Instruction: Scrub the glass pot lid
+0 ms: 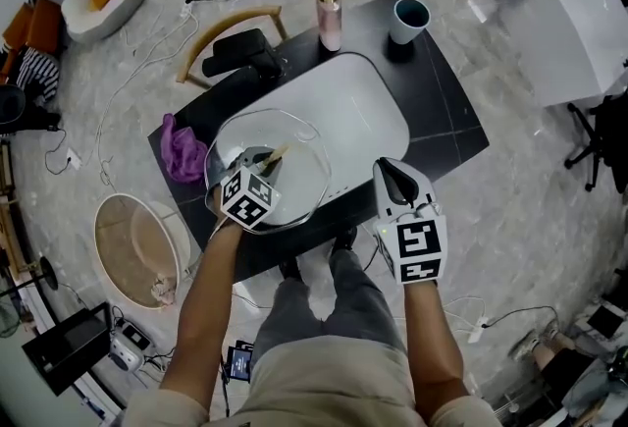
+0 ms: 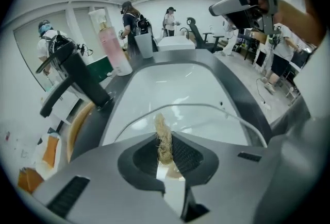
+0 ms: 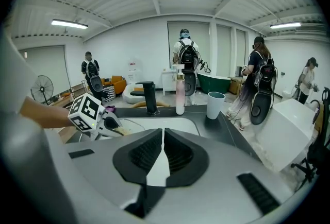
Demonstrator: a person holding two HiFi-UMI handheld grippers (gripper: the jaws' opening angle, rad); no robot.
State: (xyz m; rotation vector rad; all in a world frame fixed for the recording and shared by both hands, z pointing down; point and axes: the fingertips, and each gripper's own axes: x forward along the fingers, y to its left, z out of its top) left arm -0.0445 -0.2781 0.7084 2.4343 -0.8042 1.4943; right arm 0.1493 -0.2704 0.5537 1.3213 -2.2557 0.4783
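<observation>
A: Big stuff first?
B: Black counter [image 1: 446, 126] w/ a white sink [image 1: 368, 106] set in it. Glass pot lid [image 1: 299, 175] sat at the sink's near end.
A: Grippers?
B: Left gripper [image 1: 263, 160] was over the lid. Right gripper [image 1: 397, 180] hung over the counter's near edge, rt of the sink, jaws pressed together, nothing btwn them.
A: Smaller bits?
B: Pink pump bottle [image 1: 328, 13] & cup [image 1: 409, 20] at the far edge. Smallest: a straw-coloured fibre scrubber [image 2: 164, 138], clamped in the left gripper's jaws, tip toward the lid; contact unclear.
</observation>
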